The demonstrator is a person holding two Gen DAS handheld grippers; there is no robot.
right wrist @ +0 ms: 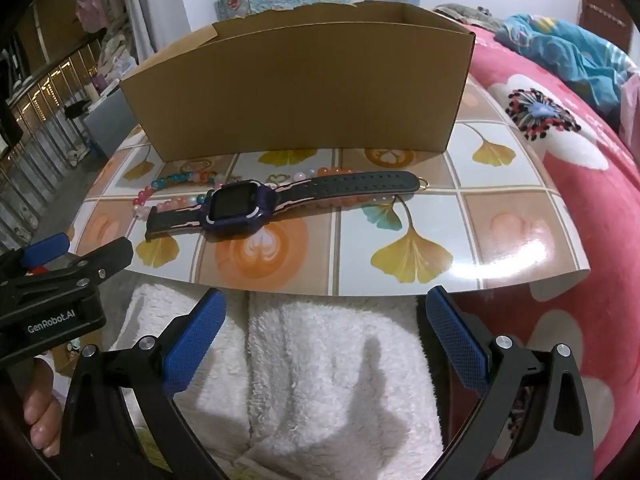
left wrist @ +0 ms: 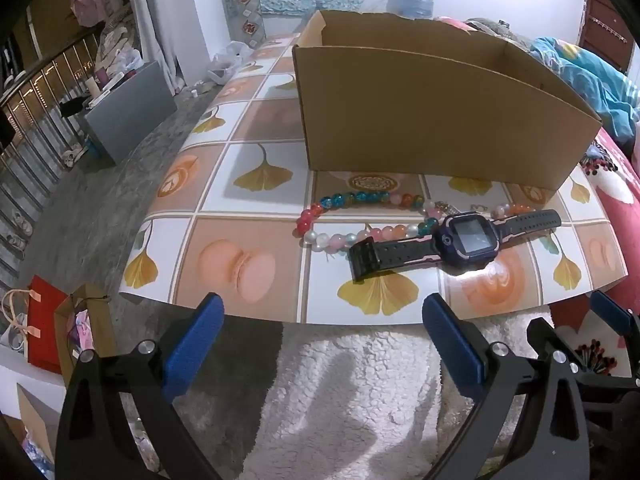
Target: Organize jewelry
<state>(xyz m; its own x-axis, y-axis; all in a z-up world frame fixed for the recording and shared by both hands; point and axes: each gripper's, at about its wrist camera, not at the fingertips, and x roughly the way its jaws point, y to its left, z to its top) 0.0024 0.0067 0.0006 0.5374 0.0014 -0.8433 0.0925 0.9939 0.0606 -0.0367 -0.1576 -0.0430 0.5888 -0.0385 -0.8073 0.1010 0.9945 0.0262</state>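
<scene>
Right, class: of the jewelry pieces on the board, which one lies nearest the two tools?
The purple watch, lying across the bead string. The beads sit behind it, closer to the cardboard box.

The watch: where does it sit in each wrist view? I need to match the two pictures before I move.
Left wrist: the watch lies right of centre, on the bead necklace.
Right wrist: the watch lies left of centre, strap running right.
Shared landmark: the cardboard box stands just behind it on the patterned mat.
</scene>
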